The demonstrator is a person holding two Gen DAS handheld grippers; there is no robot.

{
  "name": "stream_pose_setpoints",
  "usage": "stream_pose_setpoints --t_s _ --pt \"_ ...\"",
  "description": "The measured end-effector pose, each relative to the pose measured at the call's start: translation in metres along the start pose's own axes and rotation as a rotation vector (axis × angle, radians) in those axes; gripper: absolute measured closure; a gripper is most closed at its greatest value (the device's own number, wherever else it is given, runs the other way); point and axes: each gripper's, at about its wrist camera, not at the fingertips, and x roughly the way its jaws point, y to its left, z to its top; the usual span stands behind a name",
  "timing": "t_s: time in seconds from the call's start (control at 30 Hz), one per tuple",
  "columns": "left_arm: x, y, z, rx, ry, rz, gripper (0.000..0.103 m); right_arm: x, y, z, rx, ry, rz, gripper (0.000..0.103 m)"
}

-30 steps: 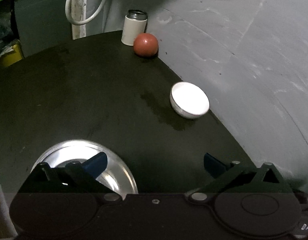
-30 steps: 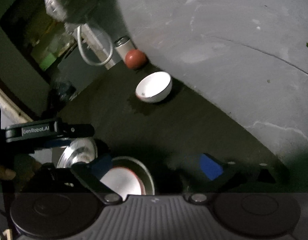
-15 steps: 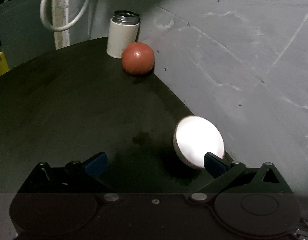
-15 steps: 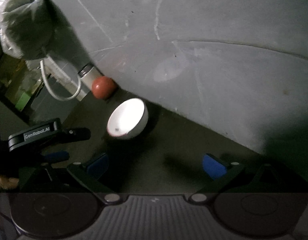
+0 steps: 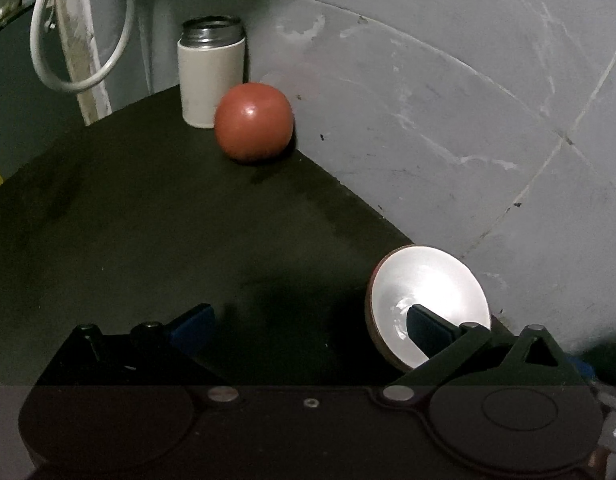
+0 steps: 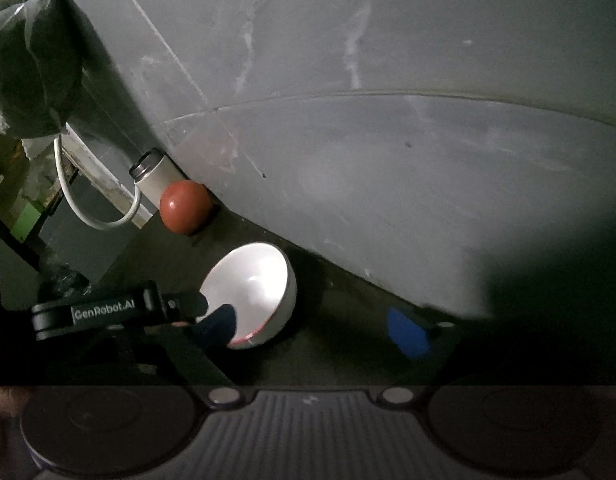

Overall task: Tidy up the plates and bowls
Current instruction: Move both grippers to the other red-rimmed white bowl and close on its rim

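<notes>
We see a dark round table (image 5: 148,240) pushed up against a scuffed grey wall (image 5: 447,100), in dim light. A white bowl (image 5: 427,284) sits at the table's edge, right by the wall, tilted so that its bright inside faces us. Through the left wrist camera, our left gripper (image 5: 308,320) stands wide, its jaws well apart; the tip of its right finger lies over the bowl's near rim and reaches inside the bowl, while the left finger hangs over bare table. We cannot tell whether that finger touches the bowl. Farther back along the wall rests a red ball (image 5: 254,122), and just behind it stands a white cylindrical container (image 5: 210,80) with a metal rim. A loop of white cable (image 5: 80,40) hangs beyond the table. Through the right wrist camera, our right gripper (image 6: 319,332) has its jaws closing, with the bowl (image 6: 252,288) between them: the left finger overlaps the bowl's near rim, and the blue pad of the right finger stands apart from the bowl's other side.
</notes>
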Motion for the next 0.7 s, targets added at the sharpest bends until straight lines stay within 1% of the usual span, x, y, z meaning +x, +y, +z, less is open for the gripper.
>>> stream_pose_setpoints --t_s 0.03,0.1,0.23,0.3,0.37,0.43,0.5,0.57,0.6,0.67,0.7 --pt "0.001 -0.001 0.001 0.003 0.000 0.004 0.005 0.003 0.002 0.002 -0.003 0.004 0.001 0.021" --pt "0.004 -0.001 0.001 -0.001 0.008 -0.005 0.009 0.007 0.004 0.004 -0.008 0.006 0.004 0.028" --pt "0.006 -0.004 0.002 -0.009 0.022 -0.028 0.018 0.015 0.010 0.008 -0.022 0.012 0.006 0.036" --pt "0.008 -0.006 0.002 -0.010 0.028 -0.033 0.022 0.018 0.011 0.008 -0.026 0.019 0.008 0.043" --pt "0.009 -0.007 0.003 -0.014 0.035 -0.041 0.030 0.022 0.013 0.009 -0.029 0.027 0.009 0.048" --pt "0.010 -0.008 0.003 -0.015 0.038 -0.051 0.035 0.025 0.014 0.009 -0.034 0.038 0.013 0.051" --pt "0.012 -0.009 0.004 -0.022 0.048 -0.062 0.043 0.027 0.015 0.009 -0.042 0.045 0.013 0.060" --pt "0.013 -0.009 0.004 -0.030 0.056 -0.074 0.058 0.030 0.017 0.009 -0.046 0.058 0.013 0.065" --pt "0.014 -0.010 0.004 -0.032 0.058 -0.082 0.062 0.031 0.017 0.009 -0.047 0.061 0.014 0.071" --pt "0.014 -0.012 0.002 -0.039 0.065 -0.104 0.075 0.032 0.018 0.009 -0.048 0.065 0.025 0.077" --pt "0.014 -0.012 0.002 -0.047 0.065 -0.121 0.078 0.032 0.019 0.010 -0.051 0.066 0.030 0.080"
